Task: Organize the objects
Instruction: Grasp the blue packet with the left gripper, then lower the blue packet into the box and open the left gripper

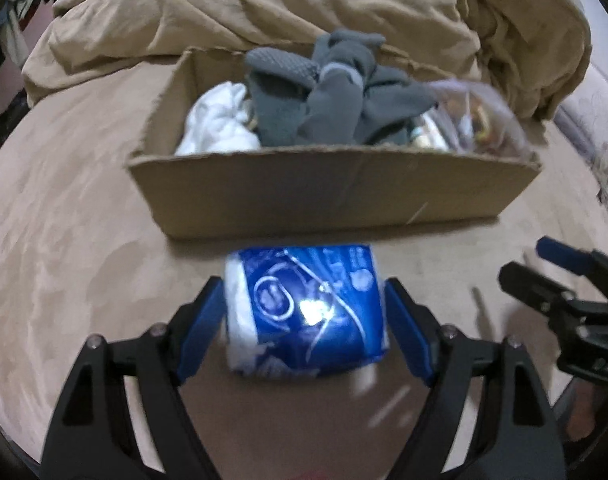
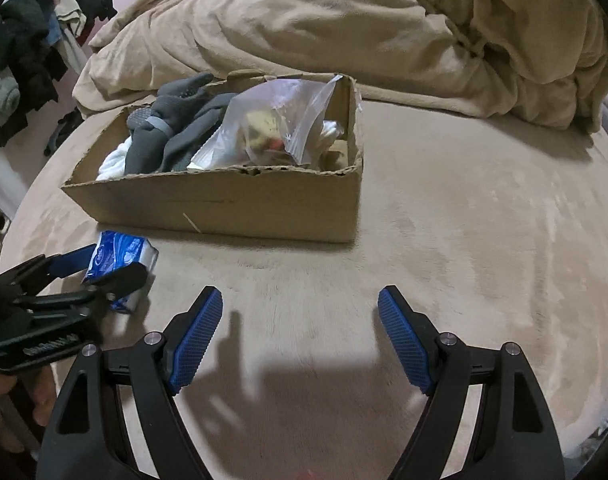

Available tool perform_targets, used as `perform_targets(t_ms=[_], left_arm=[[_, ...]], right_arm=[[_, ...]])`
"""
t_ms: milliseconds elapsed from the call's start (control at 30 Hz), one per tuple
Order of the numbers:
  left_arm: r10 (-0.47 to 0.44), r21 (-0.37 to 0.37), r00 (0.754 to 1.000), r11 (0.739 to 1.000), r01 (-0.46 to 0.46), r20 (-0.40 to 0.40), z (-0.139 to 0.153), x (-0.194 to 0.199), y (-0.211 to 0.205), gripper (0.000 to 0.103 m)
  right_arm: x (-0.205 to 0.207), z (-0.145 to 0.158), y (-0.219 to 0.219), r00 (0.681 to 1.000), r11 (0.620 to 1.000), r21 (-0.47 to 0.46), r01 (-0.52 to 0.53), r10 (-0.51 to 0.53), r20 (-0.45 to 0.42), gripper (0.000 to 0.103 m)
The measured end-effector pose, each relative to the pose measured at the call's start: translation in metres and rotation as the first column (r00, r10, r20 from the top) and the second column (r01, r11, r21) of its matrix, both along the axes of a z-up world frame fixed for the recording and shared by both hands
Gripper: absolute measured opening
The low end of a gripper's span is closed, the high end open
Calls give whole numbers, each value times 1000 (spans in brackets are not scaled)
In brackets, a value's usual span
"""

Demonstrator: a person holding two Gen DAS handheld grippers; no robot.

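A blue and white tissue pack [image 1: 304,312] lies on the beige bed cover just in front of a cardboard box [image 1: 336,196]. My left gripper [image 1: 304,312] is open, its blue pads on either side of the pack, with small gaps showing. The box holds grey gloves [image 1: 324,96], a white cloth [image 1: 215,124] and a clear plastic bag [image 1: 476,116]. My right gripper [image 2: 299,332] is open and empty above bare bed cover, to the right of the pack [image 2: 119,256]. The left gripper also shows in the right wrist view [image 2: 99,268], and the box [image 2: 231,204] lies beyond it.
A crumpled tan duvet [image 2: 364,40] is heaped behind the box. Dark clothes [image 2: 31,52] hang at the far left past the bed edge. The beige bed cover [image 2: 484,240] stretches right of the box.
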State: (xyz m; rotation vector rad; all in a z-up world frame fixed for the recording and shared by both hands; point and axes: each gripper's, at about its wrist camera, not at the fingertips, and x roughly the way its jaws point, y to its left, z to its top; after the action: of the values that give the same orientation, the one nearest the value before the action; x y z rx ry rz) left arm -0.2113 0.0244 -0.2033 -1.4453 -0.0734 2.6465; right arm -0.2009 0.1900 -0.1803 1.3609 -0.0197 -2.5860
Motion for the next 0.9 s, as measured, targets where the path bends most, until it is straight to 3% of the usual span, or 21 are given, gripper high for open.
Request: perform_targets(t_ms=[100, 233, 400, 567, 700, 900], left_arm=[[-11, -9, 1000, 1000, 11, -8, 2, 2, 4, 79], [-27, 19, 1000, 999, 27, -13, 8, 10, 5, 63], [-49, 21, 997, 999, 50, -64, 33, 36, 9, 61], [-78, 16, 985, 997, 81, -152, 79, 58, 12, 61], [-61, 19, 972, 998, 68, -228, 110, 47, 6, 61], [-25, 3, 969, 1000, 27, -244, 108, -3, -9, 61]], right_arm=[[0, -3, 0, 1000, 1000, -6, 5, -4, 10, 83], [6, 0, 3, 1000, 1000, -13, 11, -11, 13, 83], [20, 18, 4, 1000, 1000, -23, 13, -13, -14, 83], [32, 44, 4, 999, 998, -65, 22, -25, -42, 83], [27, 61, -2, 997, 997, -74, 7, -13, -78, 83], [-1, 73, -8, 993, 996, -90, 14, -24, -112, 83]])
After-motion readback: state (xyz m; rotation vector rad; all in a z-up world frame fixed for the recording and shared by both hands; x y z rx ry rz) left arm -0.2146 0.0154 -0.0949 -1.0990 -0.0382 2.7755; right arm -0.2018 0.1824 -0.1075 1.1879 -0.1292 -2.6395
